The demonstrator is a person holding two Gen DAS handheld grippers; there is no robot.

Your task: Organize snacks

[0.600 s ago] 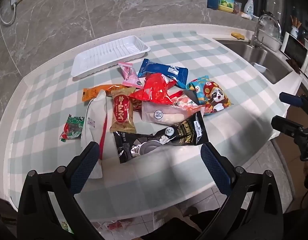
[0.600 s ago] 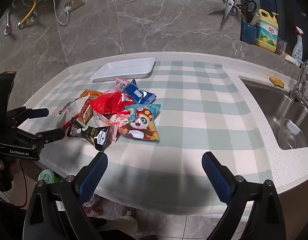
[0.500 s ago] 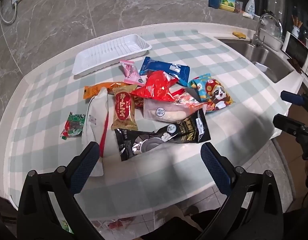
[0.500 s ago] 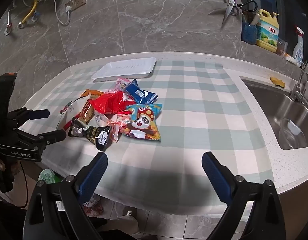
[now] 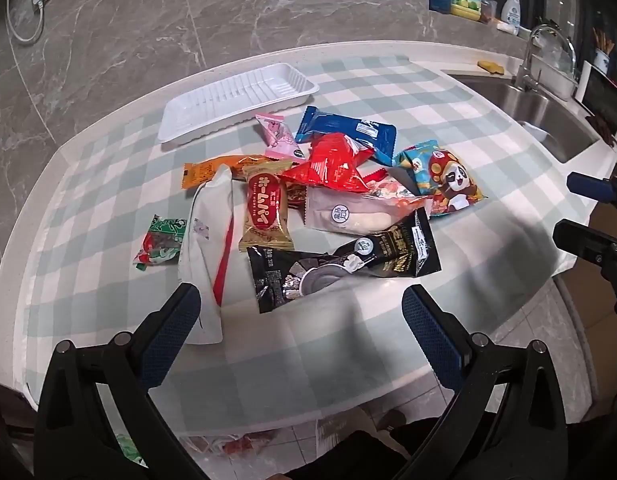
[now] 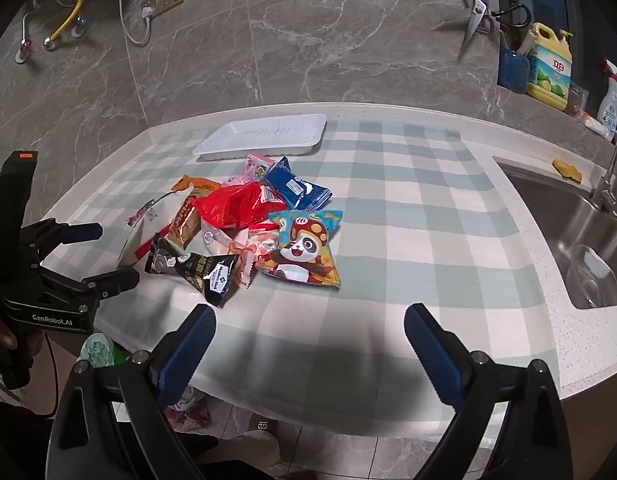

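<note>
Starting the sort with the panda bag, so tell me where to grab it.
Grip the panda bag by its sealed right edge, coming with the right tool from the bare cloth side. It lies flat; its left edge touches the pile, while the right edge is free.

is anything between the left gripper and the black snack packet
Nothing visible. The open left gripper hangs over bare checked cloth, just short of the black packet, which lies at the near edge of the pile.
</note>
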